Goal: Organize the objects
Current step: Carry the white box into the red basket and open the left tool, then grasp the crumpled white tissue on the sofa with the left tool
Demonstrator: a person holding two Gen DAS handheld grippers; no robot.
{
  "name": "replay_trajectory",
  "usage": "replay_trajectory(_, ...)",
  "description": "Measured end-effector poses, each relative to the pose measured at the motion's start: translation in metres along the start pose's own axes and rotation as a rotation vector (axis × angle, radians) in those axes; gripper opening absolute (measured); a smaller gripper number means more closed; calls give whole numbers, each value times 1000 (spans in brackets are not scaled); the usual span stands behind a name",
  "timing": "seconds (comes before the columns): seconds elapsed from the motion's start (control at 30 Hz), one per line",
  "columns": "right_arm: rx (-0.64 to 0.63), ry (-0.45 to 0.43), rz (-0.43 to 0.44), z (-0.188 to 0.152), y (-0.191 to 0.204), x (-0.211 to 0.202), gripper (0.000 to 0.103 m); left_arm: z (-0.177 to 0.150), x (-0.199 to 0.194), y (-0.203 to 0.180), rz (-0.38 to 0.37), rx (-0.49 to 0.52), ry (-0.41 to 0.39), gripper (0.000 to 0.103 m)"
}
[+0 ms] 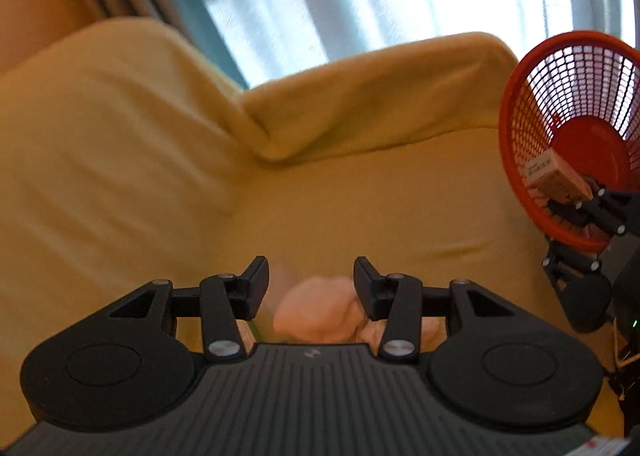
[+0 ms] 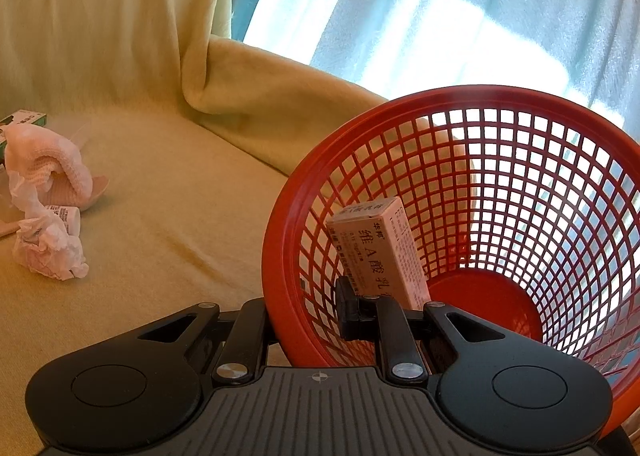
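Note:
My left gripper (image 1: 312, 284) is open above a yellow blanket (image 1: 360, 195). A blurred pink cloth (image 1: 320, 312) lies below and behind its fingers, and neither pad presses on it. A red mesh basket (image 2: 520, 183) is tilted on its side, with my right gripper (image 2: 300, 316) shut on its rim, one finger outside and one inside. A beige printed box (image 2: 380, 252) lies inside the basket against the wall. The basket (image 1: 560, 95) and my right gripper (image 1: 576, 207) also show at the right edge of the left wrist view.
On the blanket (image 2: 180, 236) at the left lie the pink cloth (image 2: 48, 163), a crumpled tissue (image 2: 48, 252), a small white bottle (image 2: 66, 215) and a green box (image 2: 24, 119). A draped backrest rises behind. Bright curtains (image 2: 440, 15) fill the background.

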State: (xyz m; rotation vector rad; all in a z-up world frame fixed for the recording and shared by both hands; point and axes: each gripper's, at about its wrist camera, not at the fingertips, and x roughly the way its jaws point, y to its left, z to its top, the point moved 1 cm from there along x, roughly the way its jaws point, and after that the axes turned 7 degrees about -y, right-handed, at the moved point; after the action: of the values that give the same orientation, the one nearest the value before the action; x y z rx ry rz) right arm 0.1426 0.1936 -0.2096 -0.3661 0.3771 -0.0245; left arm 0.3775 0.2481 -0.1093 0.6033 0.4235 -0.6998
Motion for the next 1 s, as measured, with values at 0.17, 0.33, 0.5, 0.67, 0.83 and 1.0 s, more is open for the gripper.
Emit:
replay_trajectory(0.17,-1,0,0,0,0,0,13,-48,19,-20,-69,48,67,41)
replay_trajectory(0.33,0,0,0,0,0,0,13,-65,43,-54,-184,190,86,41)
replay_trajectory(0.5,0,-1,-1,0,-1,-1,13,-71,71,-76,-243,325,109,41)
replay_trajectory(0.67,-1,0,-1,0,-1,-1,13,-77,88,-82,-256,396,142,40)
replay_trajectory(0.83,-3,1,-1,0,-1,0,13,-82,95,-83,-244,432,174,15)
replay_trajectory(1.0,-4,1,-1,-1,-1,0,13,-83,92,-82,-229,446,170,6)
